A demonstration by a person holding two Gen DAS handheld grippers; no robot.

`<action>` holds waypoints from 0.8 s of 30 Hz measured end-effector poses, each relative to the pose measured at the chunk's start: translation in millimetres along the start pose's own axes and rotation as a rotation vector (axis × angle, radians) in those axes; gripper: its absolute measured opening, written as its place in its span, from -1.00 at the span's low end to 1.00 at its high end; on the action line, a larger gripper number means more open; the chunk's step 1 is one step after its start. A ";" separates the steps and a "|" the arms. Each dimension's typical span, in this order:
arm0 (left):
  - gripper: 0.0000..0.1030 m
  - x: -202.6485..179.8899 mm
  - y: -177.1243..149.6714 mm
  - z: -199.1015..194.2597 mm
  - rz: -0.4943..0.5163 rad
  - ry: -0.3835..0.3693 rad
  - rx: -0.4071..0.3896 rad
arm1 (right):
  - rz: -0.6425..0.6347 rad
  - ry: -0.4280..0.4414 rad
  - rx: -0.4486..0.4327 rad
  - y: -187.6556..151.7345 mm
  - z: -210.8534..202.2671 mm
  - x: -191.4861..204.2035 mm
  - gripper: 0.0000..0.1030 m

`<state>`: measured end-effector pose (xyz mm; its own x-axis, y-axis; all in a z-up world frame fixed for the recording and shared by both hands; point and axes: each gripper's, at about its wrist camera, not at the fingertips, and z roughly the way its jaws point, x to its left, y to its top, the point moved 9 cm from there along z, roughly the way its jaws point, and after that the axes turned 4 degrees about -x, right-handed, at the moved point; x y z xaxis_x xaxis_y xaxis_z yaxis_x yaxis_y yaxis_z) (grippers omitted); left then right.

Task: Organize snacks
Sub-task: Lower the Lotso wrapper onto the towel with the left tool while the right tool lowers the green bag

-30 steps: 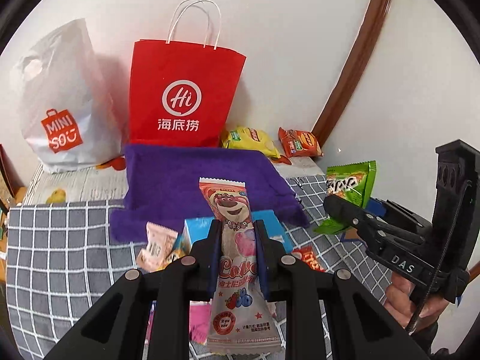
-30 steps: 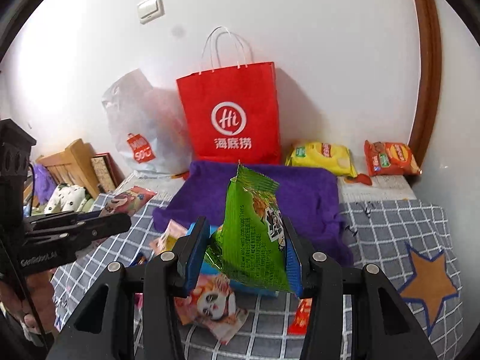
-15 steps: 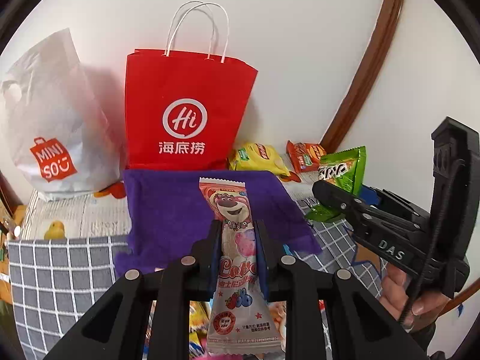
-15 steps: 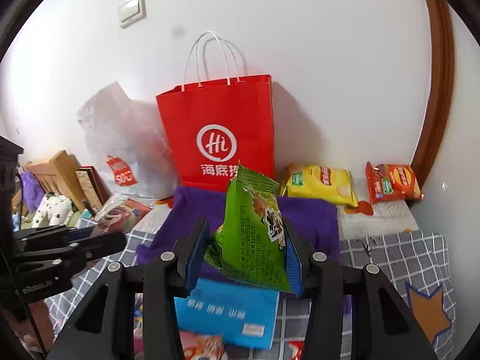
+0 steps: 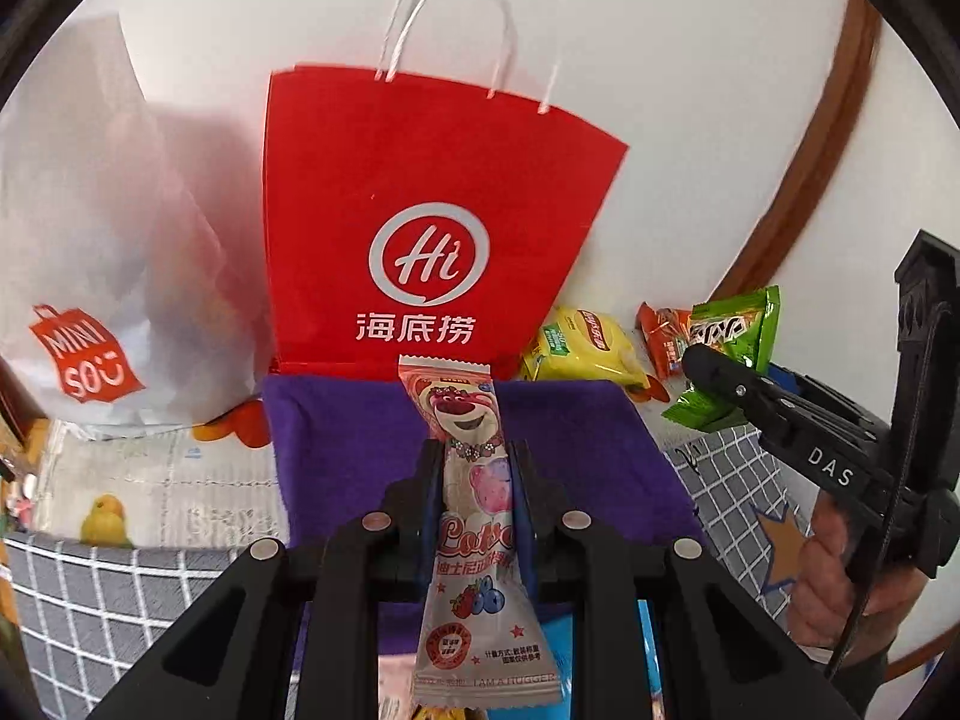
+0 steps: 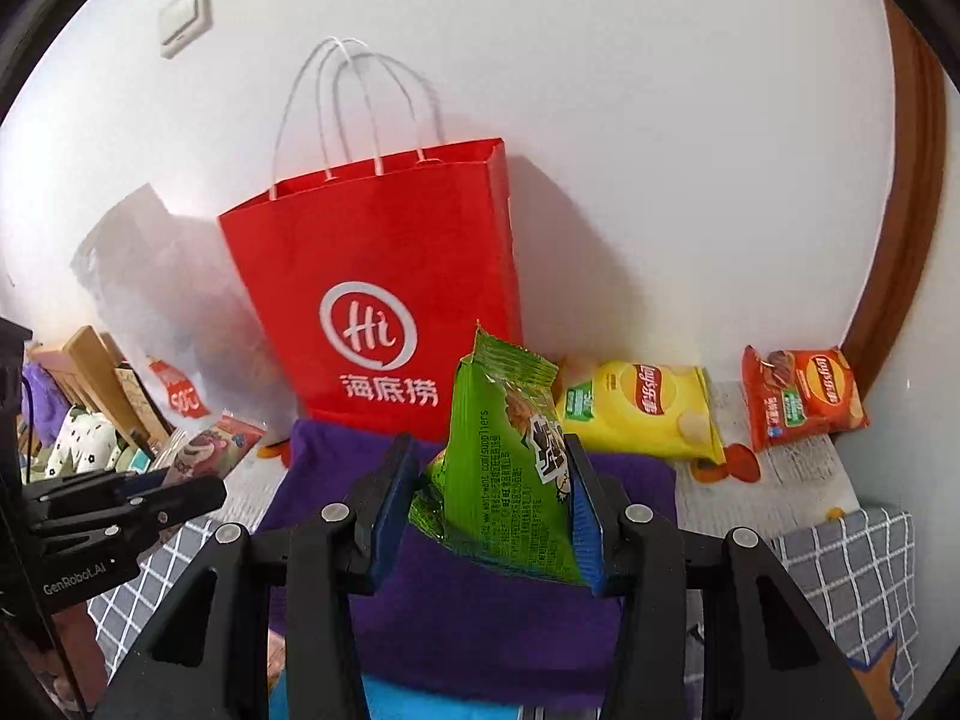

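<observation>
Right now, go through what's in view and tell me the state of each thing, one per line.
left gripper: shut on the pink bear snack packet
right gripper: shut on the green snack bag
red paper bag: upright against the wall
yellow chip bag: lying flat, sealed
red chip bag: propped up, sealed
purple cloth: spread out

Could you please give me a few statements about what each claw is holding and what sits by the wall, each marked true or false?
1. The left claw is shut on a pink bear-print snack packet. True.
2. The right claw is empty. False: it grips a green snack bag.
3. A red paper bag stands upright against the wall behind a purple cloth. True.
4. The yellow chip bag lies inside the red paper bag. False: it lies by the wall, beside that bag.
5. An orange-red chip bag lies right of the yellow one. True.
</observation>
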<state>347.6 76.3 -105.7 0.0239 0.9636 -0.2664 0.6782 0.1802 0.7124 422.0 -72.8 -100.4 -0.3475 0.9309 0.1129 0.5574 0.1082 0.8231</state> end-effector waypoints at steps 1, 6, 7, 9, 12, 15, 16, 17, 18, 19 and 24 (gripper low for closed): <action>-0.61 2.9 -1.0 4.6 -0.006 0.000 0.003 | -0.002 0.002 0.006 -2.4 6.6 -0.2 -0.10; -0.61 15.9 -15.3 38.1 0.010 0.040 0.056 | -0.020 -0.002 0.092 -29.5 47.9 -4.2 -0.10; -0.61 17.6 -18.0 44.1 0.013 0.052 0.067 | -0.030 -0.006 0.116 -35.8 57.1 -5.7 -0.10; -0.61 19.8 -24.7 57.0 0.004 0.045 0.098 | -0.034 -0.007 0.133 -42.7 66.5 -9.3 -0.10; -0.61 20.8 -33.9 69.1 0.025 0.070 0.128 | -0.059 -0.010 0.176 -53.5 76.6 -16.3 -0.10; -0.61 21.2 -39.2 76.3 0.052 0.104 0.135 | -0.065 0.000 0.200 -59.5 81.3 -23.2 -0.10; -0.61 20.7 -41.0 77.6 0.052 0.099 0.140 | -0.065 0.001 0.207 -60.9 83.4 -25.0 -0.10; -0.61 20.2 -43.2 78.8 0.049 0.095 0.145 | -0.065 -0.002 0.215 -63.1 85.3 -26.9 -0.10; -0.61 21.0 -44.5 80.2 0.049 0.097 0.148 | -0.068 -0.006 0.223 -65.3 86.9 -28.6 -0.10; -0.61 21.7 -45.7 81.6 0.049 0.100 0.153 | -0.071 -0.010 0.230 -67.5 89.6 -31.0 -0.10; -0.61 27.4 -51.5 90.6 0.031 0.094 0.176 | -0.081 -0.022 0.262 -78.4 98.8 -32.7 -0.10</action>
<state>379.8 75.6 -208.5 -0.0159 0.9838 -0.1785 0.7964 0.1204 0.5926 464.2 -77.2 -223.6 -0.3839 0.9226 0.0386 0.7056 0.2662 0.6567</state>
